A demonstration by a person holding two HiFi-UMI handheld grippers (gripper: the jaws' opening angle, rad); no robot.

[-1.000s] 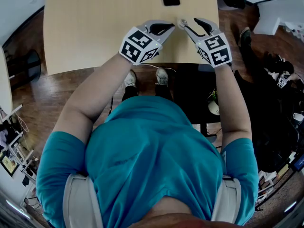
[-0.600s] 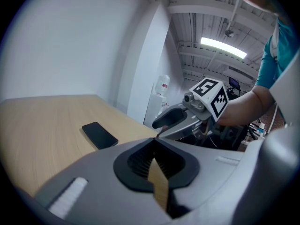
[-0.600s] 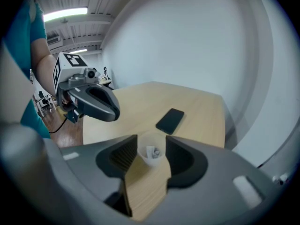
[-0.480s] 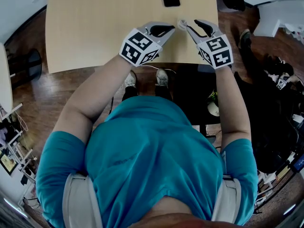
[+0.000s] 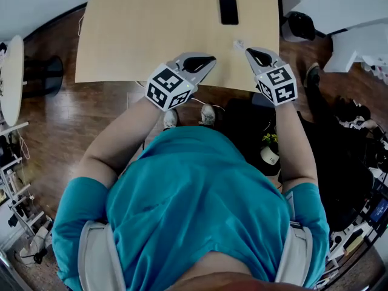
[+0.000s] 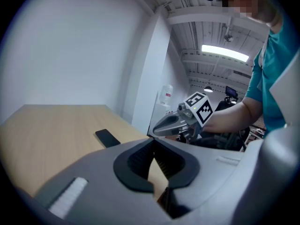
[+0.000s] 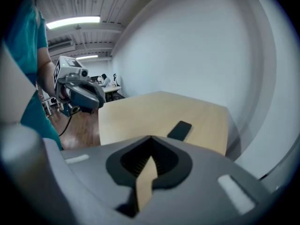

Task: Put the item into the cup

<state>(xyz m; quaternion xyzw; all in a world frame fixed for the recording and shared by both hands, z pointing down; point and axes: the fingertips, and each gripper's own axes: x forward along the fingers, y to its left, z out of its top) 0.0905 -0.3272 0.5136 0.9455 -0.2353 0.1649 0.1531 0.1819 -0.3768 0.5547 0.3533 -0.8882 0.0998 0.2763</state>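
Note:
A small white item (image 5: 238,43) lies on the light wooden table (image 5: 151,35) near its front edge. My right gripper (image 5: 249,52) is just to the item's right and nearer me, apart from it, and it is shut with nothing between its fingers. In the right gripper view its jaws (image 7: 150,138) meet over bare tabletop. To the left, my left gripper (image 5: 210,59) hovers over the front edge, shut and empty, its tips (image 6: 153,142) touching. No cup shows in any view.
A black phone (image 5: 228,9) lies flat further back on the table, also seen as a dark slab (image 7: 179,130). Wooden floor surrounds the table. Dark bags and clutter (image 5: 339,132) sit to the right, and a round white table (image 5: 11,77) stands at the left.
The right gripper's jaws have shut, empty. Both grippers have drawn back from the white item toward the table's front edge. The head view has shifted and shows more of the table.

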